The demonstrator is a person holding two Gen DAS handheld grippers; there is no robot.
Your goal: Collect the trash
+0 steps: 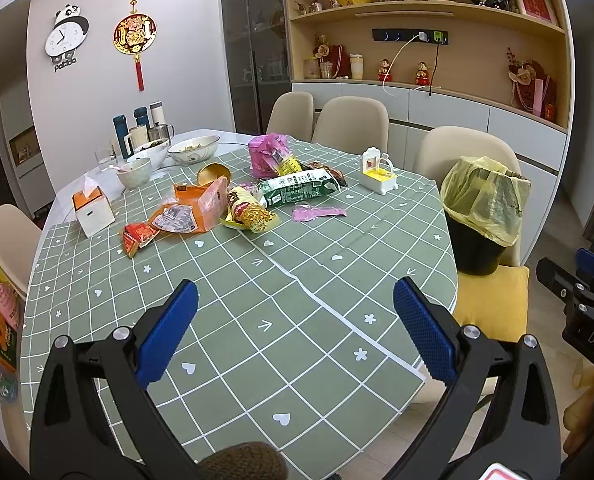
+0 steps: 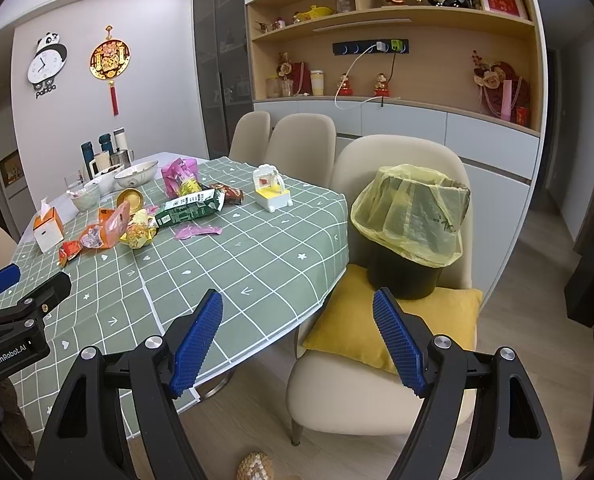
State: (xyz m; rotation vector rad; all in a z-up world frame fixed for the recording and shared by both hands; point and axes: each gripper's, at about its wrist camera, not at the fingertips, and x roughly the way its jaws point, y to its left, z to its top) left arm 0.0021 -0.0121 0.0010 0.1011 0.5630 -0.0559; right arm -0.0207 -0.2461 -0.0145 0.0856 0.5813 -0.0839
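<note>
Snack wrappers lie in a heap on the green checked tablecloth [image 1: 281, 320]: an orange pouch [image 1: 195, 208], a green packet [image 1: 297, 190], a yellow noodle wrapper [image 1: 249, 212], a red wrapper [image 1: 137, 236], a pink wrapper [image 1: 319, 213] and a pink bag [image 1: 267, 154]. A black bin with a yellow liner [image 2: 411, 220] stands on a chair cushion to the right of the table. My left gripper [image 1: 295, 308] hovers open over the near tablecloth, well short of the heap. My right gripper [image 2: 297, 320] is open at the table's right edge, in front of the bin.
A tissue box [image 1: 93, 210], bowls [image 1: 193, 149], cups and flasks [image 1: 137, 128] crowd the far left of the table. A small white and yellow toy [image 1: 379, 172] stands at the right. Beige chairs [image 1: 351, 124] ring the table. A yellow cushion [image 2: 393, 328] lies under the bin.
</note>
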